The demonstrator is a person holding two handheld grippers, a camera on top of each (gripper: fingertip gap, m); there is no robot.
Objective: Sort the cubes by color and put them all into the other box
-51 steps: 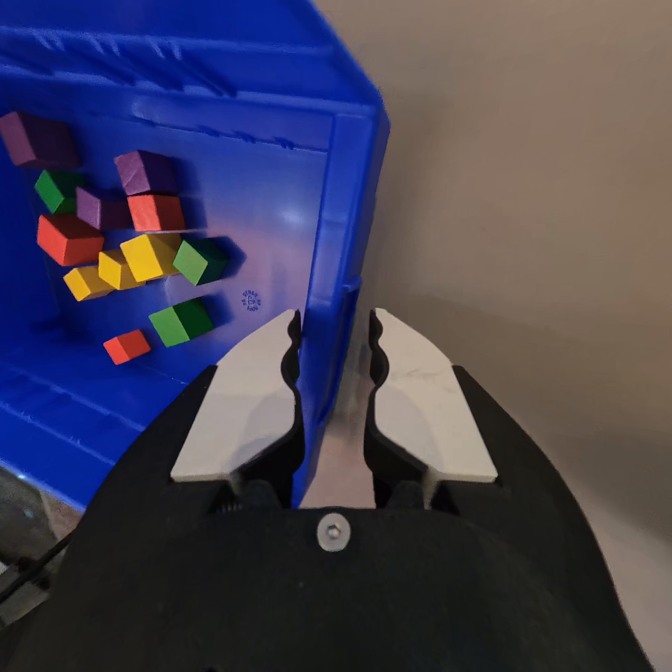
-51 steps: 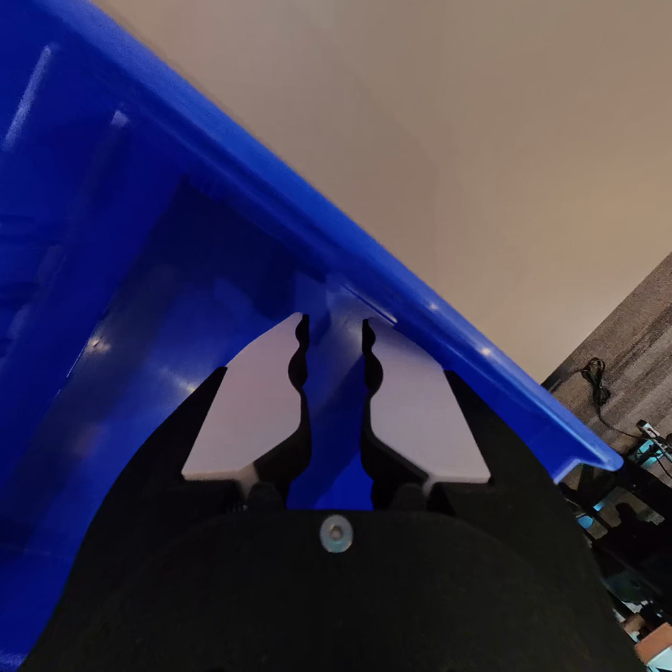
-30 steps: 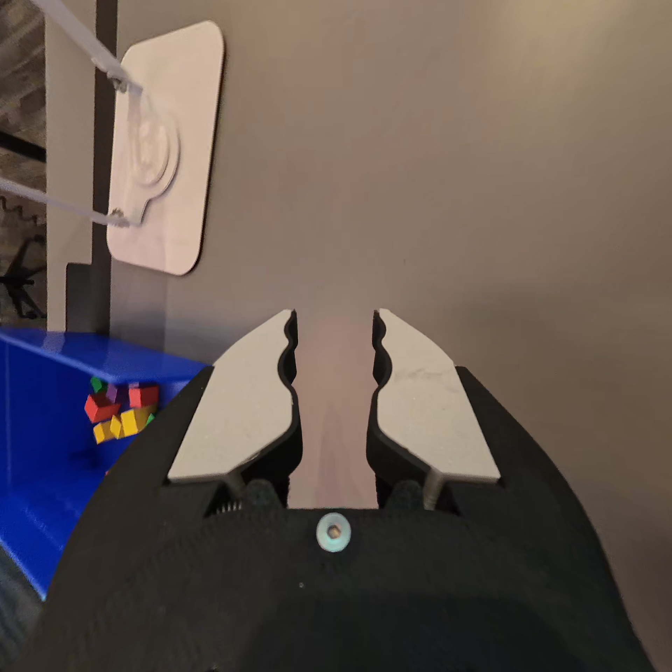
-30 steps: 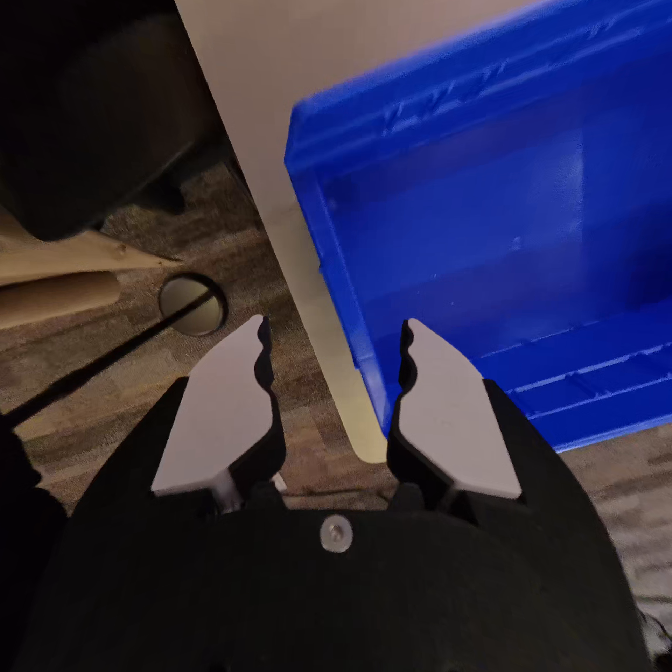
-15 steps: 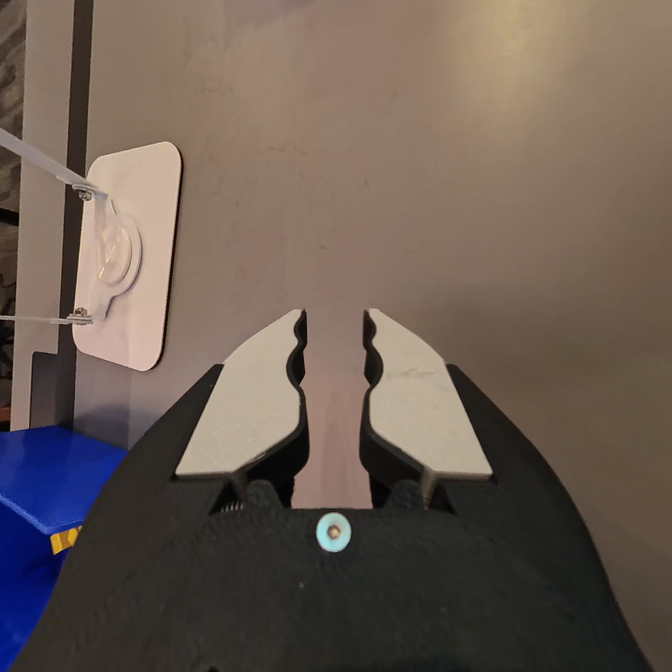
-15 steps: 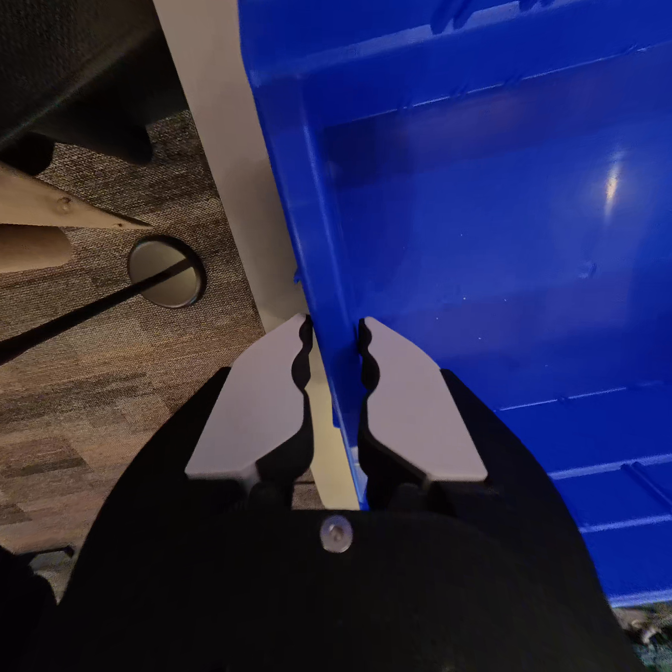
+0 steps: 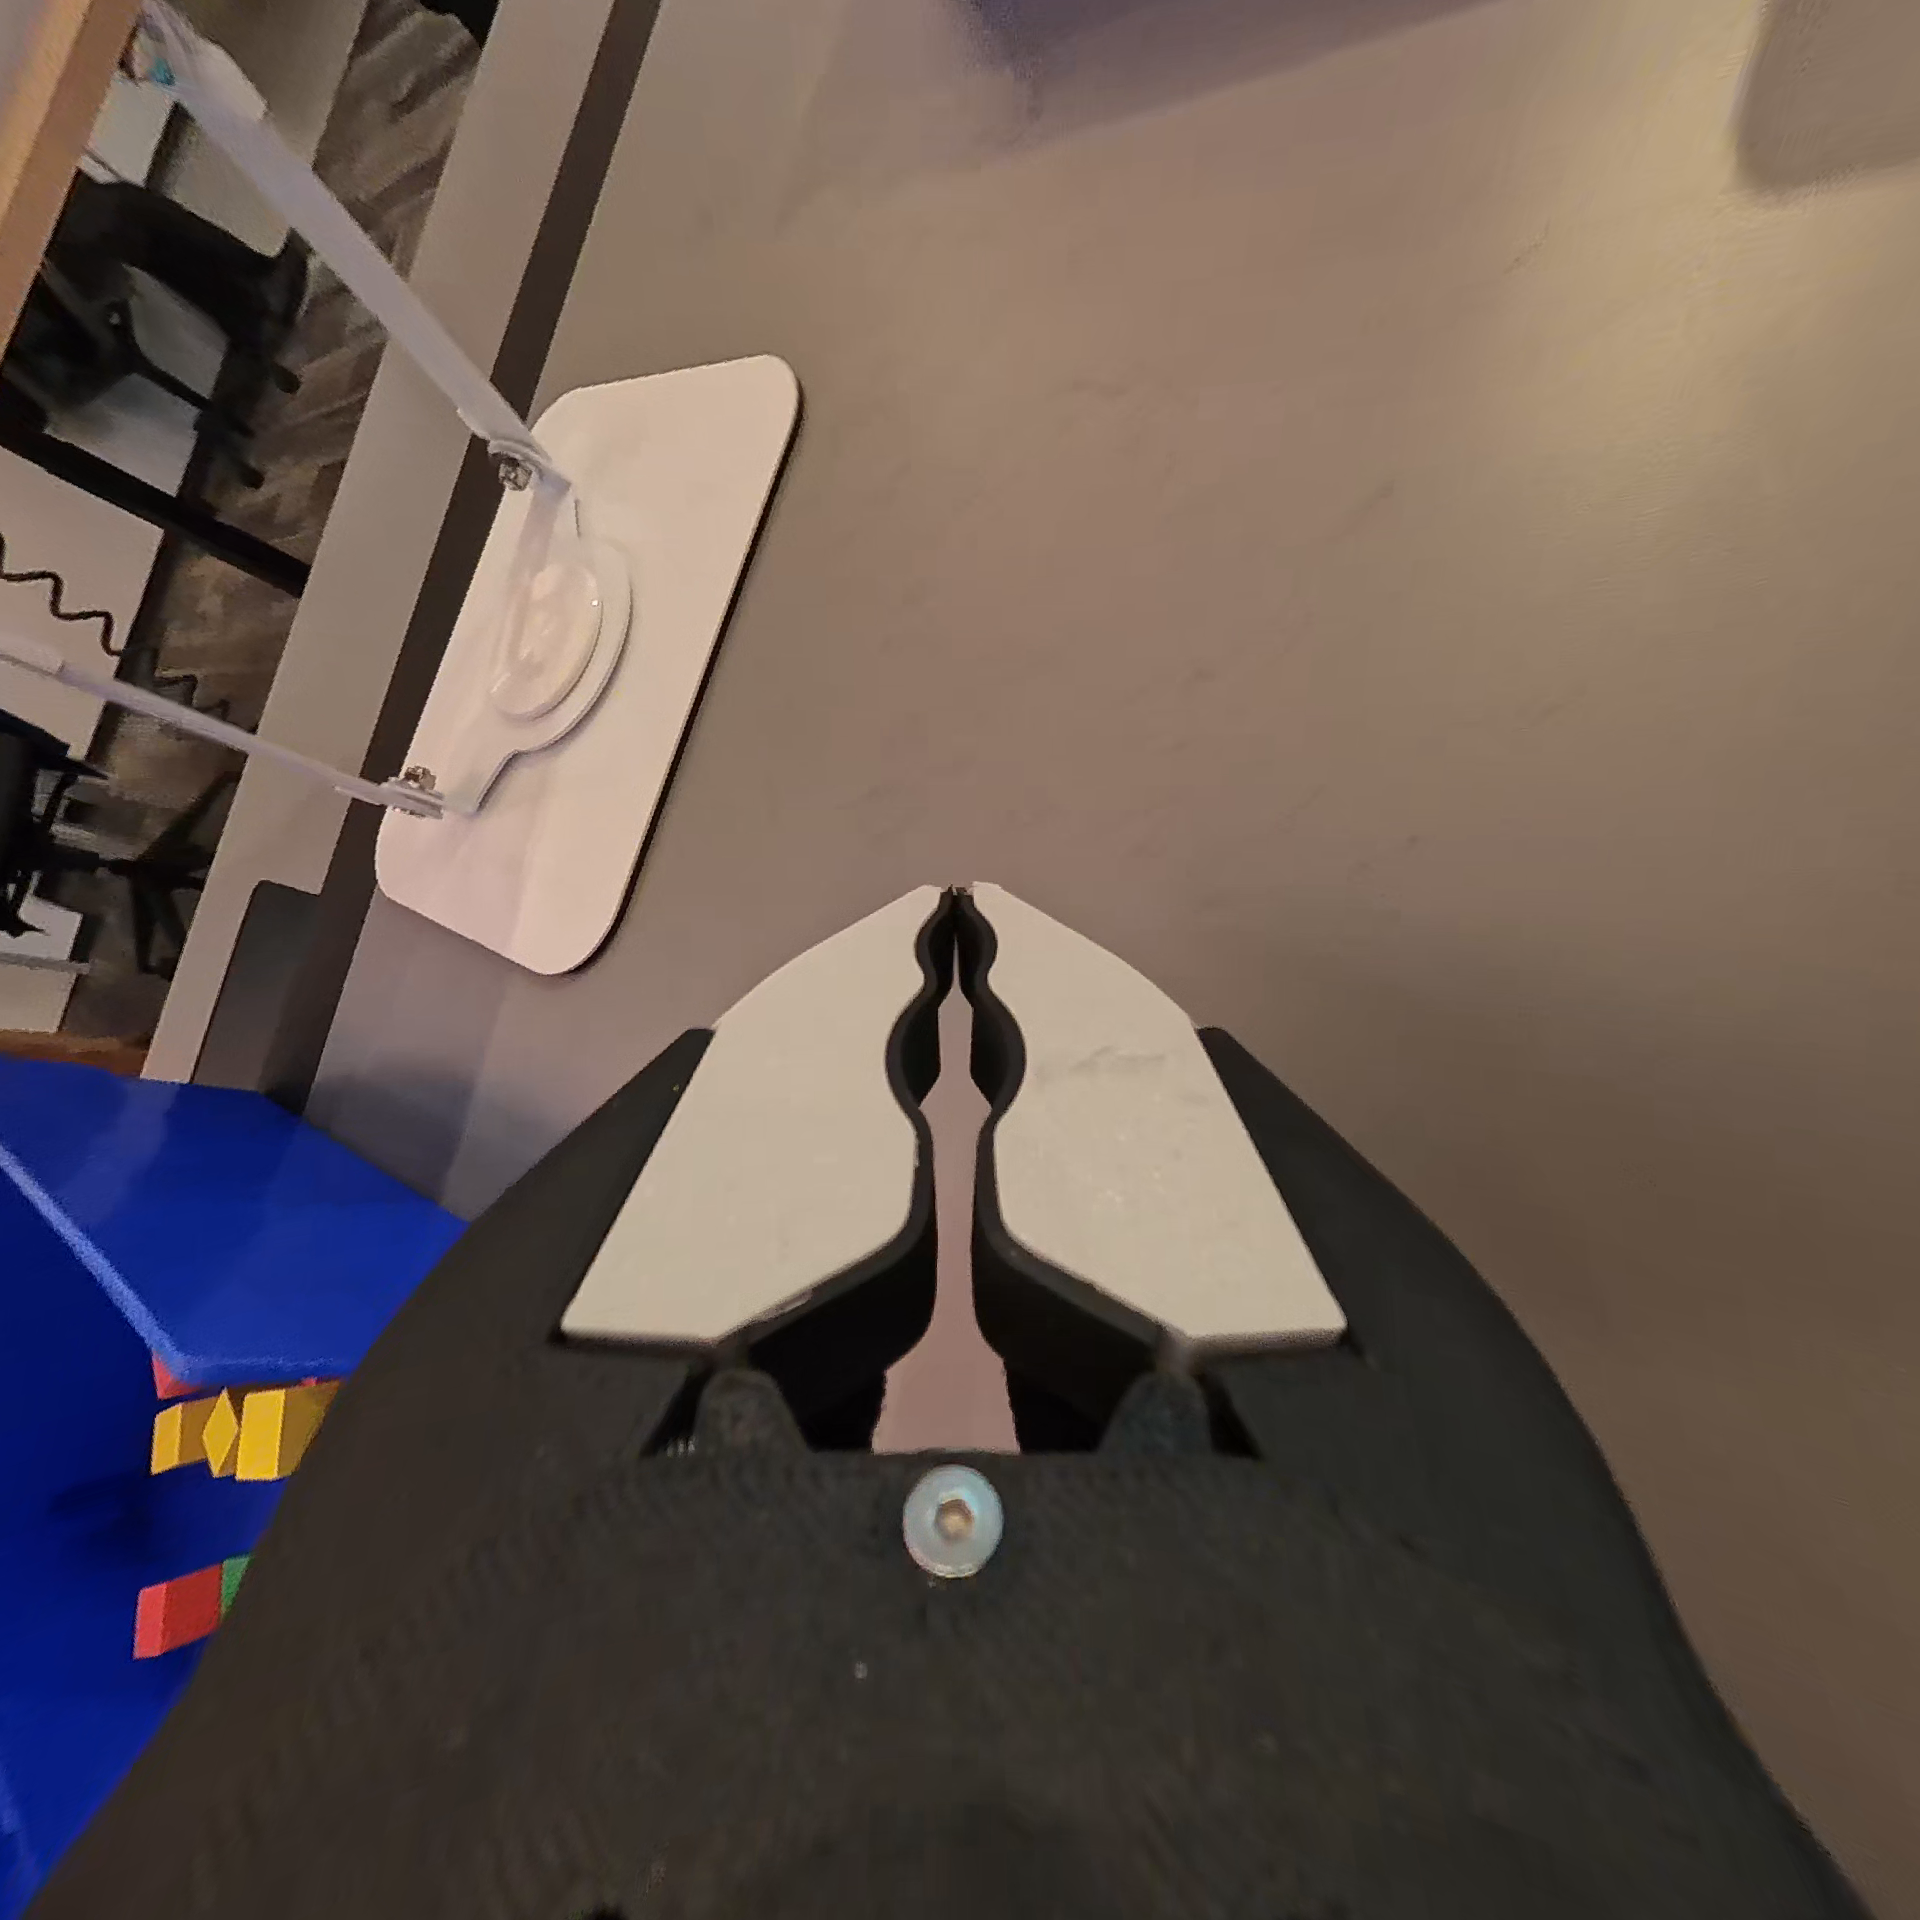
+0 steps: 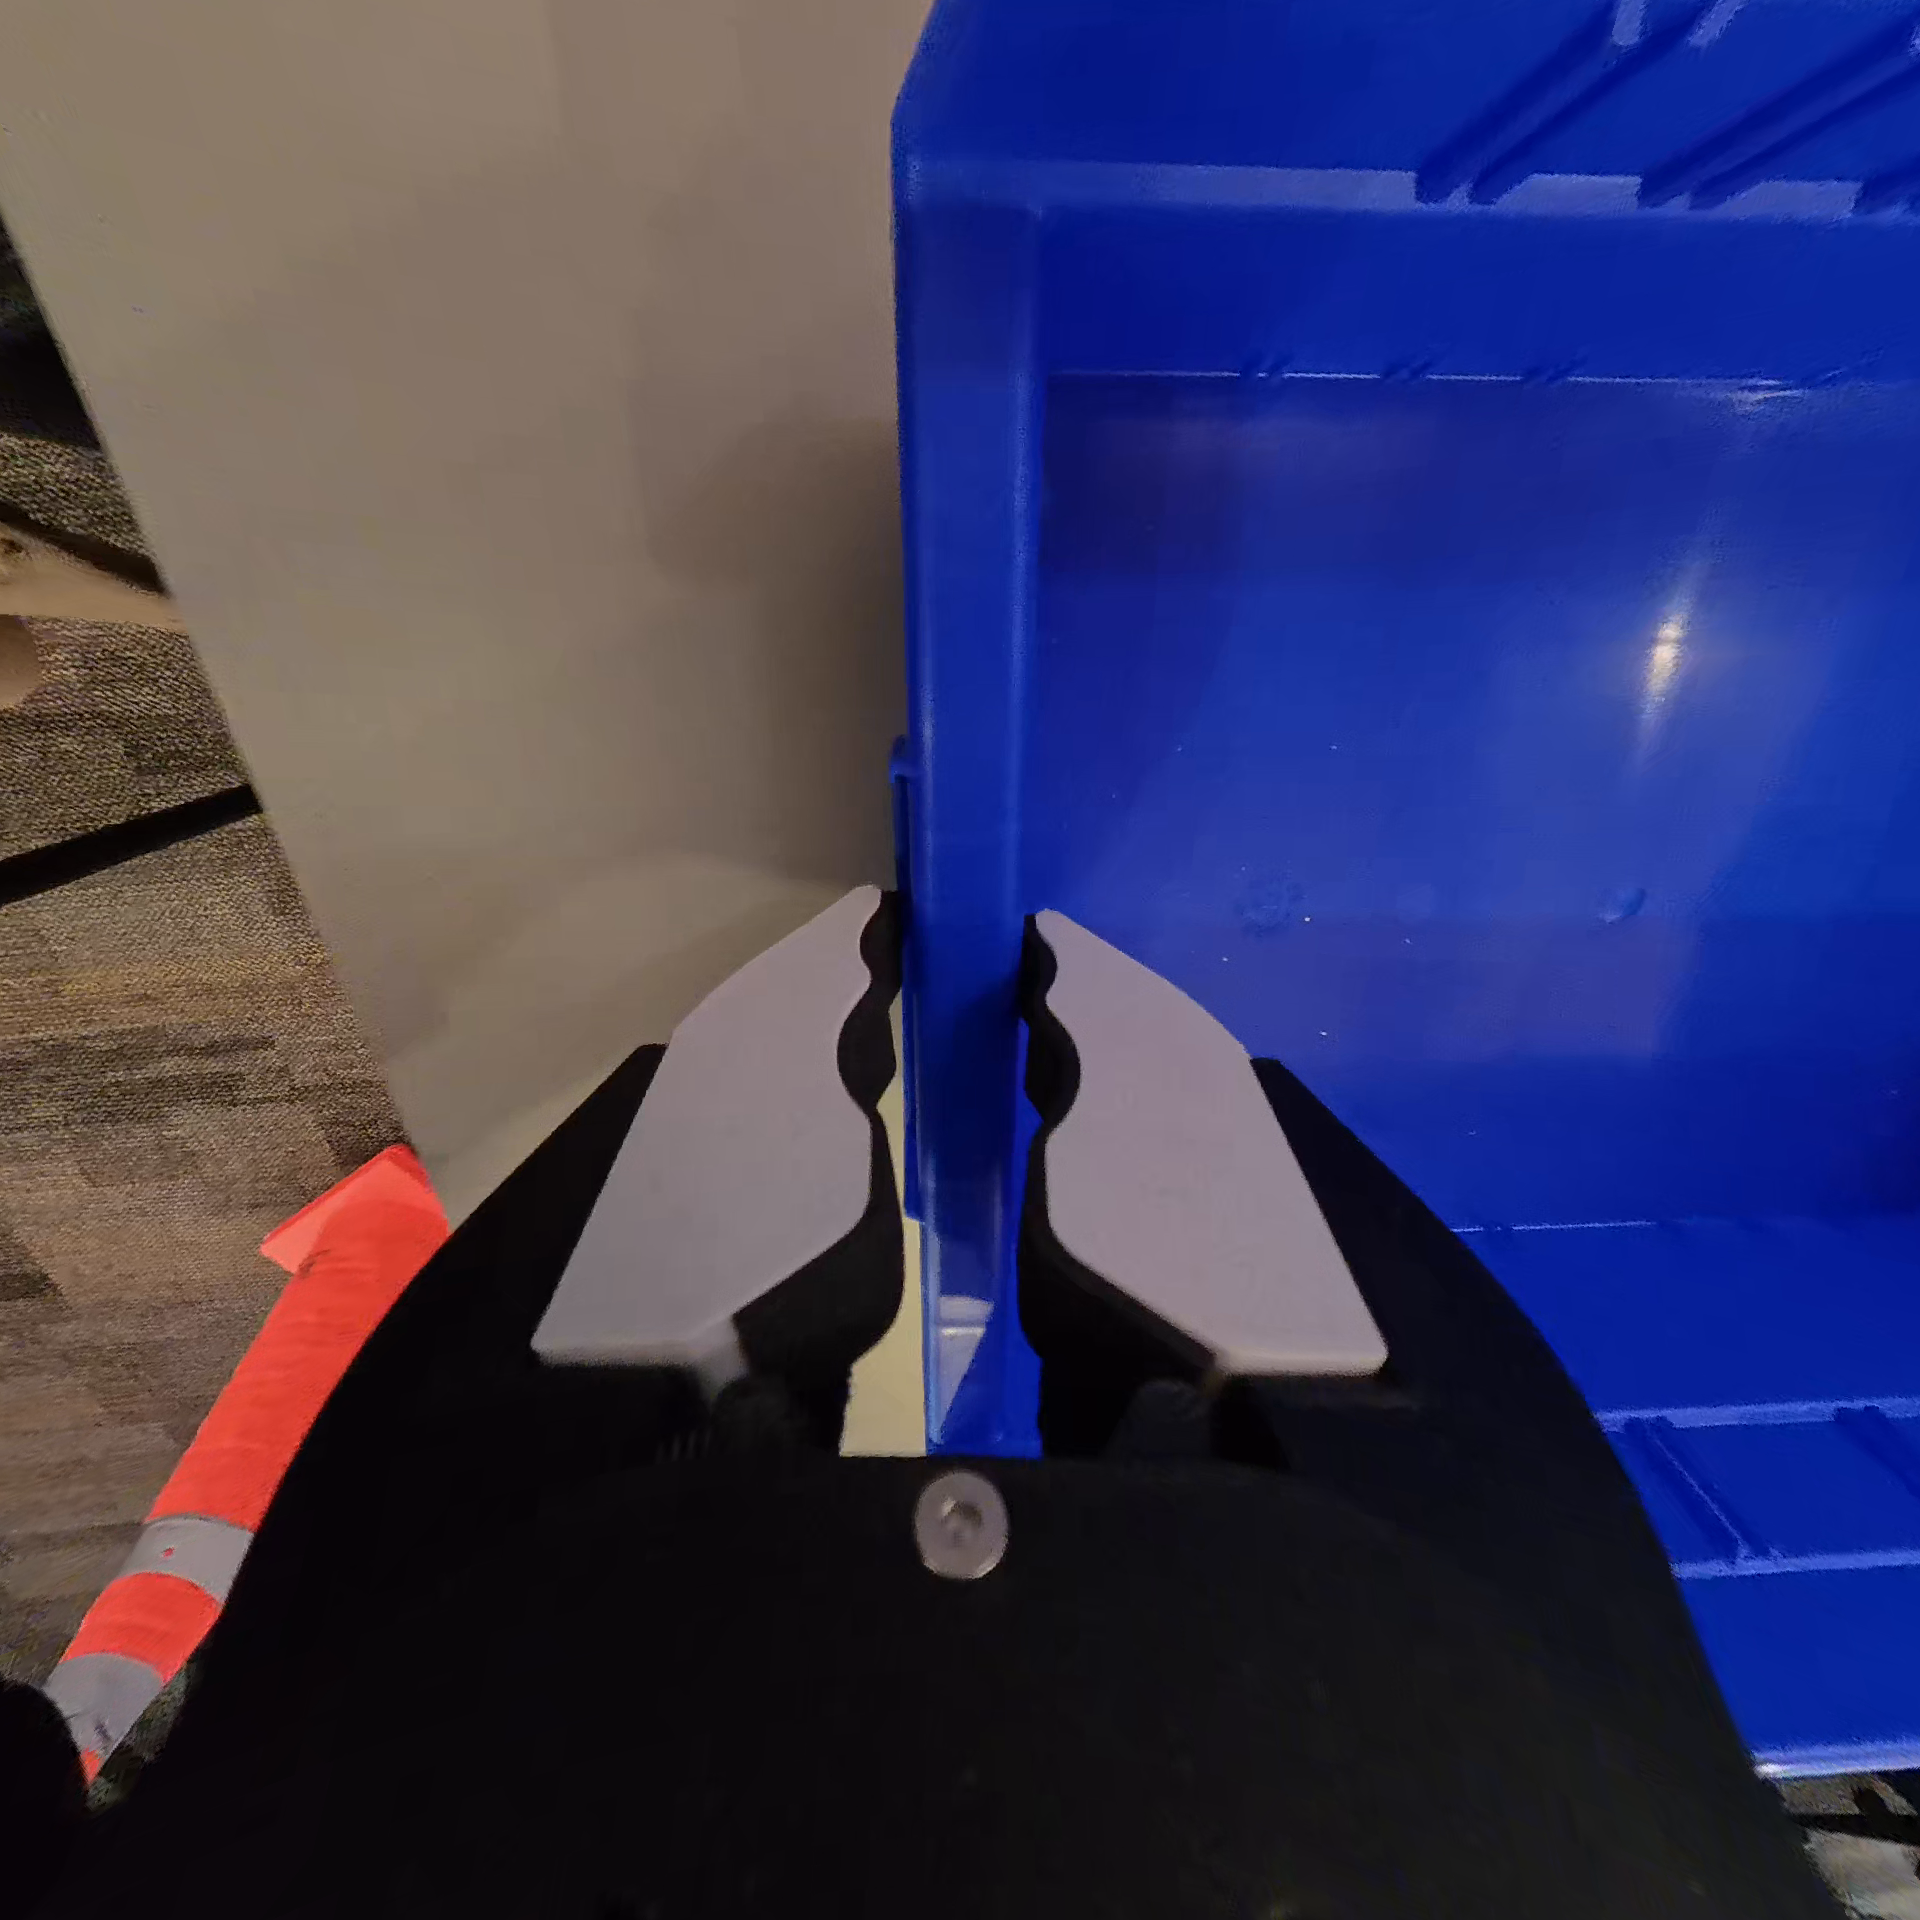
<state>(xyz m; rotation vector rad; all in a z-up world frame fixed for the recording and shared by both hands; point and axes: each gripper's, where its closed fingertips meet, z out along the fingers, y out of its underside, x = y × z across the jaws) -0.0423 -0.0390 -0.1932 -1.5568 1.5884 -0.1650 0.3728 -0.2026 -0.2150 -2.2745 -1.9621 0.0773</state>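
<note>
Zero cubes moved as far as I can see. The empty box point(image 8: 1455, 727) shows a bare floor in the right wrist view; nothing sorted into it yet, so I judge the whole job is left.

The right gripper point(image 8: 956, 914) is clamped on that box's left wall, one finger outside, one inside, wall running straight between them. The box sits on the table point(image 8: 520, 468), close to its near edge.

The left gripper point(image 7: 954, 891) has its tips together on nothing, hovering over bare table point(image 7: 1351, 520).

The cubes sit in the other blue box point(image 7: 156, 1195), low at the left of the left wrist view, mostly hidden behind the gripper body. I can see a few yellow cubes point(image 7: 234, 1434), a red cube point(image 7: 177, 1616) and a sliver of green beside it. Can't count the rest.

Materials:
- Boxes: glossy moulded plastic, ribbed walls, hard rim. Slick, so the wall could slip in my grip.
- Cubes: small, matte, sharp-edged, look like painted wood.
- Fingers: flat pale plates with wavy black inner pads.
- Table: smooth, matte, beige.
- White rounded plate point(image 7: 613, 644) at far left, with a clear plastic bracket screwed on.
- Orange and grey striped pole point(image 8: 260, 1455) on the carpet, near left.
</note>
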